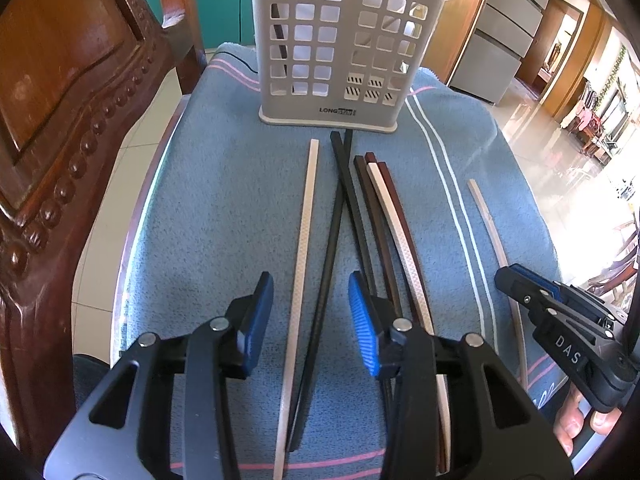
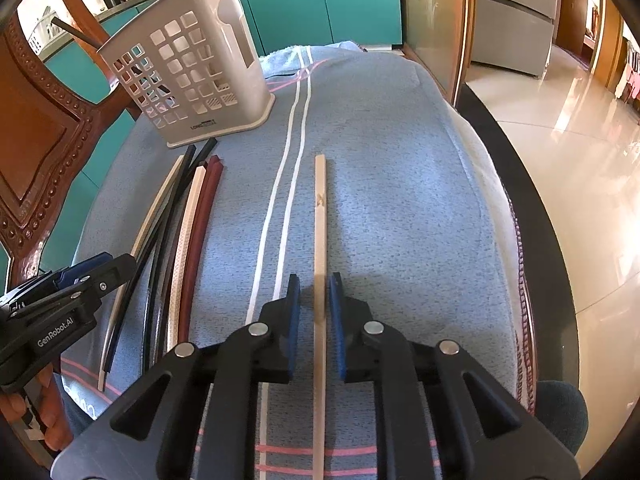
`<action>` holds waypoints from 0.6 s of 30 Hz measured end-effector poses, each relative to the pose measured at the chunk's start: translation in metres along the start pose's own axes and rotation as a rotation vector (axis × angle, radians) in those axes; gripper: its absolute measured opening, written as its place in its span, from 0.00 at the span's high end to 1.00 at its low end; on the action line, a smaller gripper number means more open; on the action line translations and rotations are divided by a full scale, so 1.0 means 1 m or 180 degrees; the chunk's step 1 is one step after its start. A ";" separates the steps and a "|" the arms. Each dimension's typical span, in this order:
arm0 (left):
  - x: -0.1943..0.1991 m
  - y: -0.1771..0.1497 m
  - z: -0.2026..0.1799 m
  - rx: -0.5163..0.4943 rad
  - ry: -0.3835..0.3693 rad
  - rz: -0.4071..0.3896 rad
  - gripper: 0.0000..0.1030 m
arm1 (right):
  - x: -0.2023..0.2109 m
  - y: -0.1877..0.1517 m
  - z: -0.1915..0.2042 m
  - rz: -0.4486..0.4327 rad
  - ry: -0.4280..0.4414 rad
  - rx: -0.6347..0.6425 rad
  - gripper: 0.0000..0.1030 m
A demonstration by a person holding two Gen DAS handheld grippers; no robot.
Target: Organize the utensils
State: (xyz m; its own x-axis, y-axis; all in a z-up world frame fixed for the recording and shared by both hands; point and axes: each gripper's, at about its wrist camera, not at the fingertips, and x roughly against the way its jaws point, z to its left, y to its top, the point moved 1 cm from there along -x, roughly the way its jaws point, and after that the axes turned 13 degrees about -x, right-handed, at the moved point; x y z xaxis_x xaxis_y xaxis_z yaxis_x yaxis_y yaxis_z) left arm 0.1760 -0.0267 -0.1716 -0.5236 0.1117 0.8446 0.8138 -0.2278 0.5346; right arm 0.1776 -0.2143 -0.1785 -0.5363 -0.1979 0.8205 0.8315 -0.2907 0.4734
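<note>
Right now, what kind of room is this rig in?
Probably a home dining or kitchen area: teal cabinets behind, a carved wooden chair, and a towel-covered table with a utensil holder and chopsticks.

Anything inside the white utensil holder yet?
Through the utensil holder grid, one dark stick leans in its left compartment, its tip poking above the rim in the right wrist view. The right compartment looks empty; solid walls hide the rest.

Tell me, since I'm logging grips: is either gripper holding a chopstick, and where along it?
Neither. The right gripper straddles the pale wooden chopstick toward its near end, pads apart from it. The left gripper is open over the white chopstick and black chopstick.
</note>
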 end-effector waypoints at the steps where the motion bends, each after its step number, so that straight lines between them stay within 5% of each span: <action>1: -0.001 0.000 0.000 0.0006 -0.0002 0.0004 0.61 | 0.000 0.000 0.000 -0.0006 -0.0009 0.0012 0.85; 18: -0.015 -0.001 0.004 0.0035 -0.0072 0.0113 0.61 | -0.001 -0.002 0.006 -0.0081 -0.0114 0.0183 0.83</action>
State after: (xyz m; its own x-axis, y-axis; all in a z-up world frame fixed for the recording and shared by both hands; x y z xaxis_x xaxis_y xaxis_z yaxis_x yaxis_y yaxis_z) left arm 0.1835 -0.0243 -0.1846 -0.4886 0.1255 0.8634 0.8345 -0.2215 0.5044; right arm 0.1769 -0.2083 -0.1782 -0.5527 -0.1571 0.8184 0.8251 -0.2406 0.5111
